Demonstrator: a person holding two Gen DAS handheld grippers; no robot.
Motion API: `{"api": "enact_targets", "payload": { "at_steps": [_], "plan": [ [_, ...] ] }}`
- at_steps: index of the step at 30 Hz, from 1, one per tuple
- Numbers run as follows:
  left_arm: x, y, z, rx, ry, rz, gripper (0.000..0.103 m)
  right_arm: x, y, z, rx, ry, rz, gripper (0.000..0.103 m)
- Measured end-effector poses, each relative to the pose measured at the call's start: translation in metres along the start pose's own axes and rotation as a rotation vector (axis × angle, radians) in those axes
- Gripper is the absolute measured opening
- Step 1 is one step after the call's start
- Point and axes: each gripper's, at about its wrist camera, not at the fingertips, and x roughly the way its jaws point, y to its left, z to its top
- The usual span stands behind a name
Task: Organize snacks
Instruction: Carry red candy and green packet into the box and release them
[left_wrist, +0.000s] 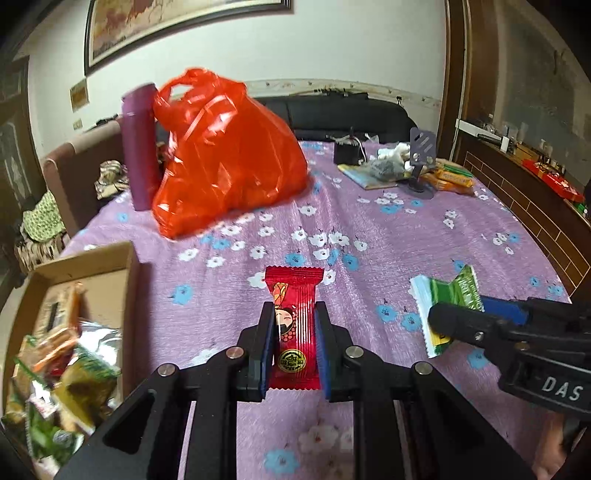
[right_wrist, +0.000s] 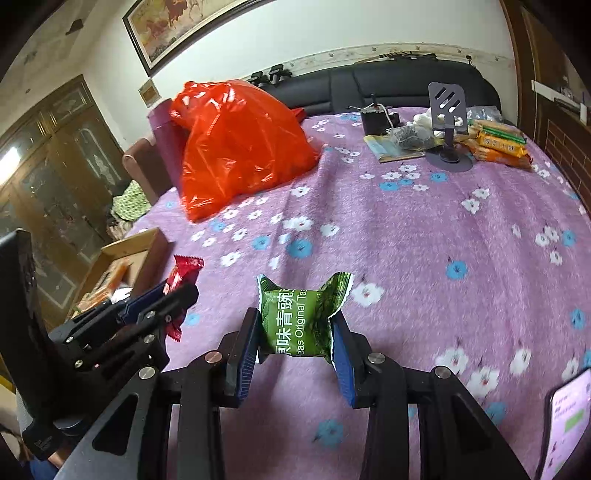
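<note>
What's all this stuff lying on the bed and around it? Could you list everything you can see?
red snack packet: 1, red, held above the bedspread
green snack packet: 1, green, held above the bedspread
cardboard box: 1, brown, left edge of the bed, holds assorted snack packets
plastic bag: 1, red-orange, far left on the bed
cylinder: 1, purple, upright just left of the bag
phone stand: 1, grey, far right on the bed
orange packets: several, beside the stand
bedspread: 1, purple with flowers
framed picture: 1, on the wall
phone: 1, screen lit, lower right corner
left hand-held gripper: 1, black, shut on the red packet
right hand-held gripper: 1, black, shut on the green packet
</note>
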Motion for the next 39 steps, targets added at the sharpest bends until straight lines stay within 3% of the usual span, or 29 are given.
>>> {"api": "enact_targets", "payload": {
  "at_steps": [8,24,33,39],
  "plan": [
    [-0.039,0.034,-0.013,-0.028,-0.032,0.057,0.019,0.006,0.040,-0.009,-0.036,0.031,0.087,0.041],
    [-0.079,0.184,-0.055,-0.242,-0.037,0.258,0.019,0.057,0.188,-0.024,-0.247,0.138,0.256,0.041],
    [-0.075,0.202,-0.064,-0.252,-0.045,0.269,0.019,0.092,0.235,-0.025,-0.301,0.177,0.276,0.042],
    [-0.073,0.210,-0.065,-0.263,-0.049,0.306,0.020,0.111,0.246,-0.015,-0.332,0.135,0.231,0.042]
  ]
}}
